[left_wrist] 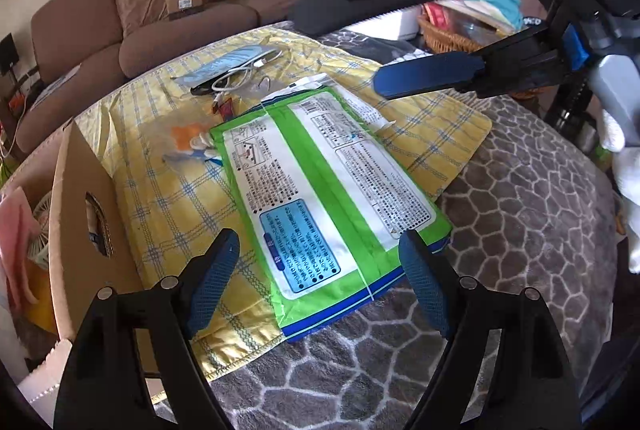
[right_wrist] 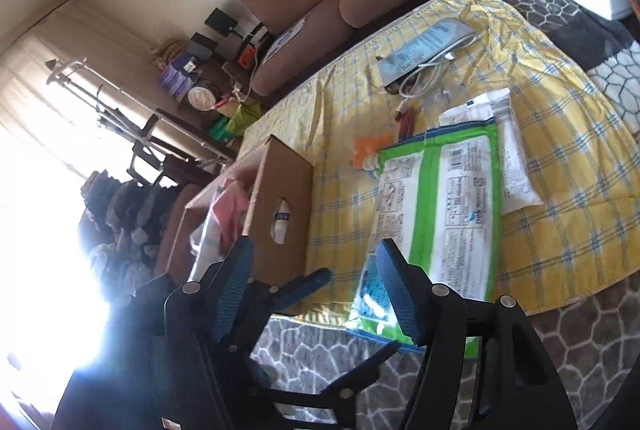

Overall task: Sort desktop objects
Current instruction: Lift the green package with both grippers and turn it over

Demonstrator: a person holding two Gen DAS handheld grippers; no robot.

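1. On the bench, over a yellow plaid cloth (left_wrist: 168, 166), we saw a flat green-and-white packet (left_wrist: 328, 198) lying printed side up, its near end hanging past the cloth's edge onto the grey pebble-pattern cover (left_wrist: 520, 222).
2. Our left tongs (left_wrist: 320, 282) stood wide and empty above the packet's near end, with neither pad pressing on it.
3. Our right tongs (right_wrist: 316, 290) were also parted with nothing between them; in the left view one of their blue fingers (left_wrist: 424, 76) hung over the far right of the cloth, clear of everything beneath.
4. Just left of the packet stood an open cardboard box (left_wrist: 96, 198) with a handle cut-out, pink cloth (right_wrist: 232, 206) showing inside it.
5. A white packet (right_wrist: 512, 158) lay partly under the green one's far end, and an orange item (left_wrist: 192, 134) sat beside its far left corner.
6. Farther back lay a blue-grey pouch (left_wrist: 236, 60), a coiled white cable (left_wrist: 240, 74) and a small red item (right_wrist: 406, 118).
7. A wicker basket (left_wrist: 448, 38) of clutter stood at the bench's far right.
8. Behind the bench ran a brown sofa (left_wrist: 132, 22); bright window light washed out the right view's left side.
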